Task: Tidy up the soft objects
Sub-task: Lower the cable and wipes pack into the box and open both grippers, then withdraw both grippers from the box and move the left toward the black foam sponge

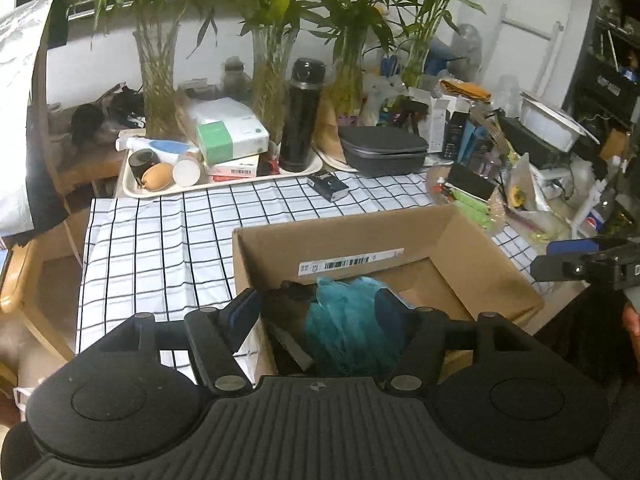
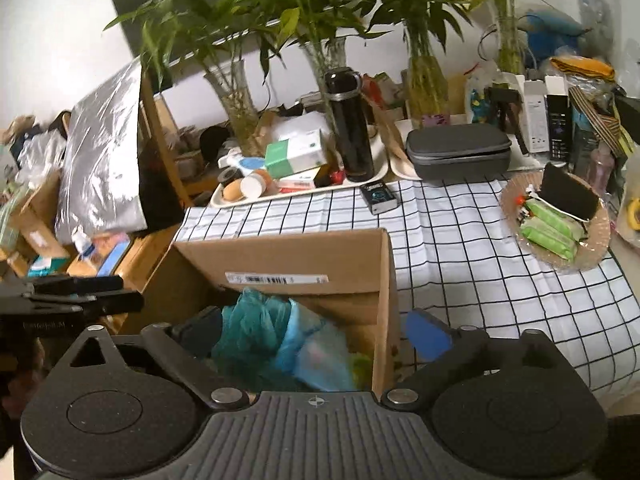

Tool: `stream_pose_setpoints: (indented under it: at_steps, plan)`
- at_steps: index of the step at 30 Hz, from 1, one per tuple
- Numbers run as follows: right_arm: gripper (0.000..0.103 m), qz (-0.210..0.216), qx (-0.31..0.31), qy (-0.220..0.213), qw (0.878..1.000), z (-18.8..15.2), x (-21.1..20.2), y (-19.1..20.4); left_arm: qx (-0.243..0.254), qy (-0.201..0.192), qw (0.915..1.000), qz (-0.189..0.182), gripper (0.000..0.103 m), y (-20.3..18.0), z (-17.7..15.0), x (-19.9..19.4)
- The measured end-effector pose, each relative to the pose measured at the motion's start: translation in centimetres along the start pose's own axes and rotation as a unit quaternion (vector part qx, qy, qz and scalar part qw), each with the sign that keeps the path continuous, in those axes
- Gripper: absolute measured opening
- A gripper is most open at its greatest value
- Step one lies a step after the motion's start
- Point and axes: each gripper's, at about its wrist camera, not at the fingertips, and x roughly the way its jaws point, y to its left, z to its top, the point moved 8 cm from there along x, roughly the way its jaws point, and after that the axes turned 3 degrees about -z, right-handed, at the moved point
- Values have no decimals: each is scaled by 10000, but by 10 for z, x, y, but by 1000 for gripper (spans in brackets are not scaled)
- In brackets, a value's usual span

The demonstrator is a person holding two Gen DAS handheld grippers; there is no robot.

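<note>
Fingers (image 1: 245,312) apart — teal mesh pouf (image 1: 348,320) in box (image 1: 460,240)

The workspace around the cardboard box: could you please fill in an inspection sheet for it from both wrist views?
Surface: table under a black-and-white checked cloth.
Job's things: open cardboard box holding a teal mesh puff and a light blue plastic bag.
Clutter: tray of toiletries, black flask, grey zip case, glass plate with green packets, small dark box.
Grippers: left gripper open over the puff; right gripper open wide, straddling the box's wall.
Cables: nothing seen.
Surroundings: bamboo in glass vases, white wall, piled goods at both sides.
</note>
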Motion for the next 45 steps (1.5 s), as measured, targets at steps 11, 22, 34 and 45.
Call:
stream_pose_setpoints:
  at_steps: [11, 22, 34, 45]
  plan:
    - [103, -279, -327, 301, 9986, -20, 2, -3, -59, 197, 9997, 112, 63, 11, -15, -14]
    - [103, -327, -827, 681, 9937, -38, 12, 8, 143, 480, 9987, -62, 63, 6, -39, -10]
    - [103, -403, -826, 839, 9922, -39, 18, 6, 186, 495, 9984, -196, 76, 0, -39, -5]
    - [103, -449, -723, 755, 9935, -32, 19, 1, 227, 441, 9986, -202, 76, 2, -31, -2]
